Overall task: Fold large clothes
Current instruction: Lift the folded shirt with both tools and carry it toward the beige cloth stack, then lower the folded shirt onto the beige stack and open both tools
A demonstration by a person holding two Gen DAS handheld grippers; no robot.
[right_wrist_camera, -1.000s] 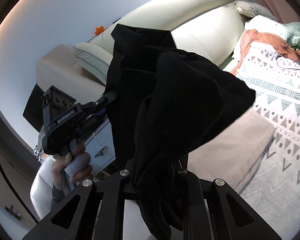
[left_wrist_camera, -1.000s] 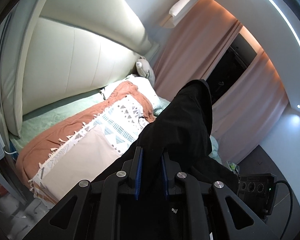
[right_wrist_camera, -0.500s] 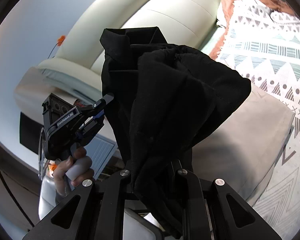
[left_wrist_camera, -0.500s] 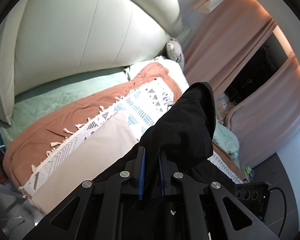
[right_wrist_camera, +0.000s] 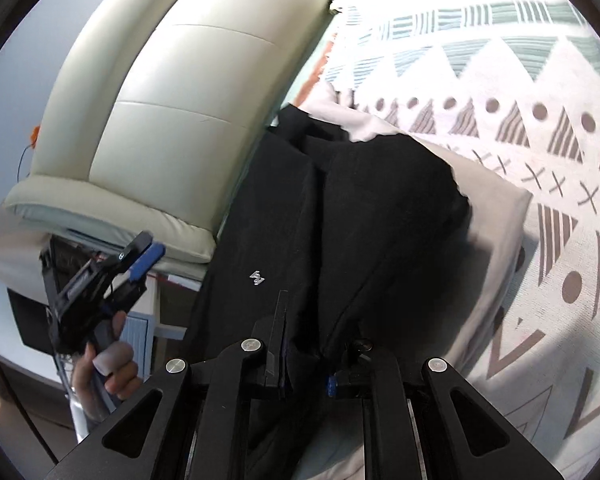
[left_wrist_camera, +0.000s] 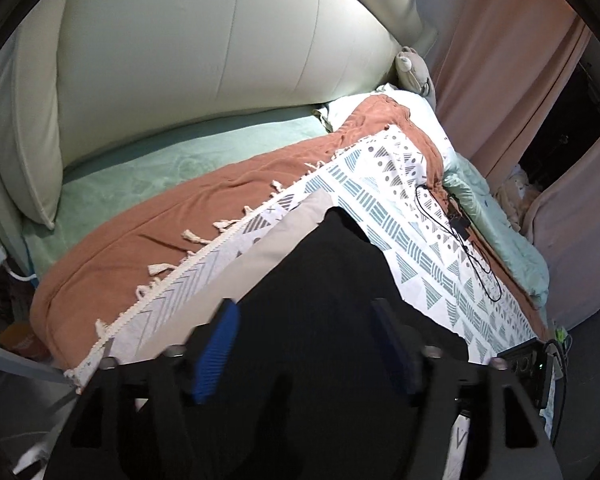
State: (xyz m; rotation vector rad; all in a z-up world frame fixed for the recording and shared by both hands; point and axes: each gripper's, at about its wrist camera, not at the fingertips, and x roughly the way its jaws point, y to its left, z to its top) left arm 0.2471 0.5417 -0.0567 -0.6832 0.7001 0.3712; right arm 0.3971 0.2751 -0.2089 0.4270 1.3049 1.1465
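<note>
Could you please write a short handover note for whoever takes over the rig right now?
Left tool: jaws opening, clear of the black garment that lies below them.
Right tool: shut on the garment's near edge.
Garment: laid over the beige cloth on the patterned blanket, bunched on its right side.
Done: garment brought onto the bed.
Left: spread it flat, then fold it.

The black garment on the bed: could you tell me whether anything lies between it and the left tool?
Nothing visible does. The left tool is opening directly over the black garment, which lies on a beige cloth; the cable lies clear, farther along the patterned blanket.
</note>
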